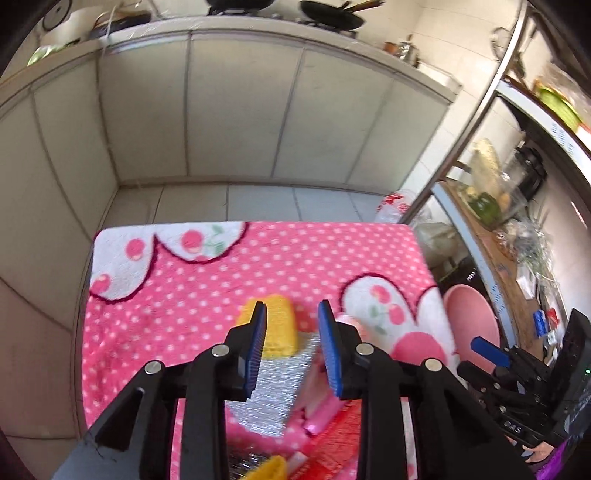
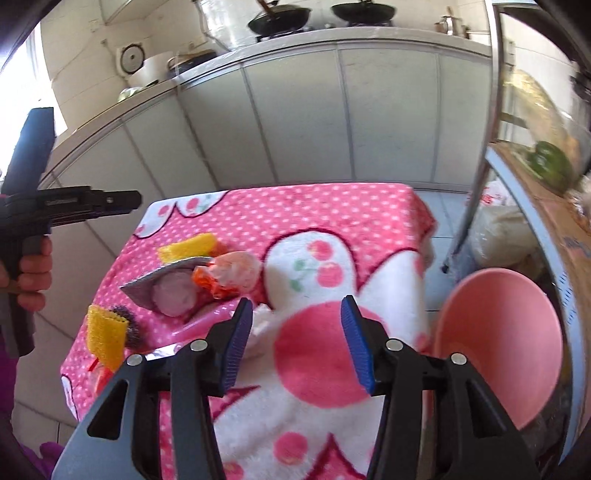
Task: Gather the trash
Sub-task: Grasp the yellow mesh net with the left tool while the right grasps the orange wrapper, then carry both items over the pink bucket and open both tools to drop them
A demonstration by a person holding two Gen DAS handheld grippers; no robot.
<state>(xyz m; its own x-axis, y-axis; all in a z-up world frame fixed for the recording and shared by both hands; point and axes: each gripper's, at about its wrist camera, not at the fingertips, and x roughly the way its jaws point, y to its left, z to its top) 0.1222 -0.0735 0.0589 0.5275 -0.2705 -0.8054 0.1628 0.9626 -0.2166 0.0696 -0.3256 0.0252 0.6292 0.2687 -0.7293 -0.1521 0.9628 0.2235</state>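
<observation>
Pink dotted cloth (image 2: 332, 221) covers the table below my two grippers. My left gripper (image 1: 291, 314) hangs over the trash with its fingers apart and holding nothing; under it lie a silver wrapper (image 1: 273, 380) and red and pink packets (image 1: 332, 424). Just past them lies a yellow sponge (image 1: 277, 325). My right gripper (image 2: 297, 310) is wide apart and empty above the cloth. A pink bin (image 2: 498, 343) stands beside the table on my right. Far behind are grey cabinets (image 1: 240, 110) and black pans (image 2: 280, 18).
</observation>
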